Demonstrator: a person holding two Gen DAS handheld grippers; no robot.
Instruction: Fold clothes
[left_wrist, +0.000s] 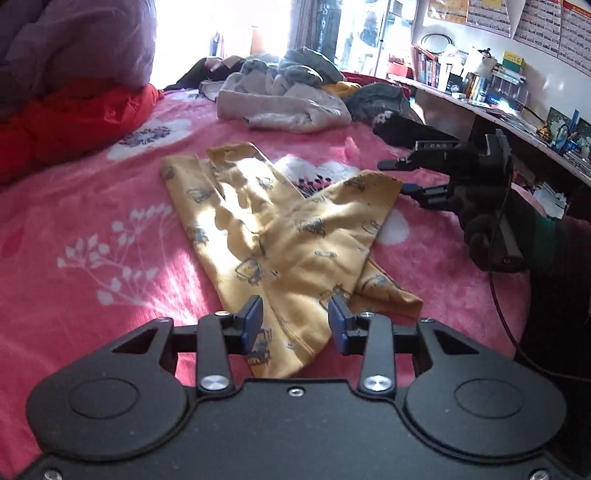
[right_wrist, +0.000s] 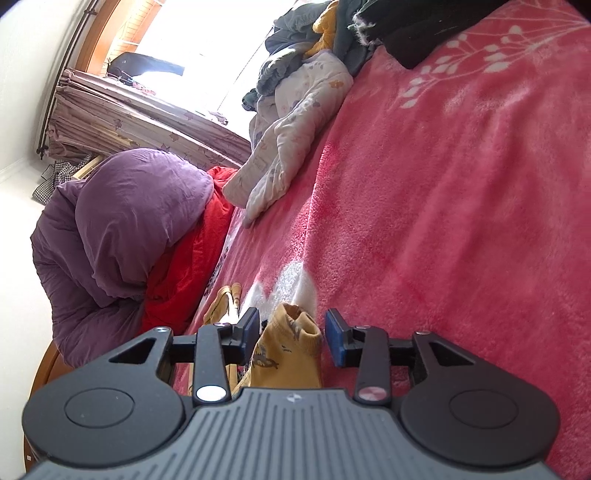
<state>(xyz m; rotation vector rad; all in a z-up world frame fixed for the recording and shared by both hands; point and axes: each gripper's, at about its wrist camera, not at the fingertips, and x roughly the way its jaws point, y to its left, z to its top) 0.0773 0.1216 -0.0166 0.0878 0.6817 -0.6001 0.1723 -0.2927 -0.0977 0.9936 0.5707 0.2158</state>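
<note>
Yellow printed child's trousers (left_wrist: 280, 236) lie spread on the pink blanket (left_wrist: 110, 206), legs forked apart. My left gripper (left_wrist: 295, 325) is open, its blue pads on either side of the waist end nearest me, not closed on it. My right gripper (left_wrist: 400, 177) is seen from the left wrist at the right leg's cuff, open. In the right wrist view, which is rolled sideways, the right gripper (right_wrist: 291, 336) is open with the yellow cuff (right_wrist: 291, 347) between its pads.
A heap of grey, cream and dark clothes (left_wrist: 291, 92) lies at the far side of the bed. A purple pillow (left_wrist: 74, 48) rests on a red quilt (left_wrist: 62, 125) at the left. A cluttered desk (left_wrist: 498, 99) runs along the right.
</note>
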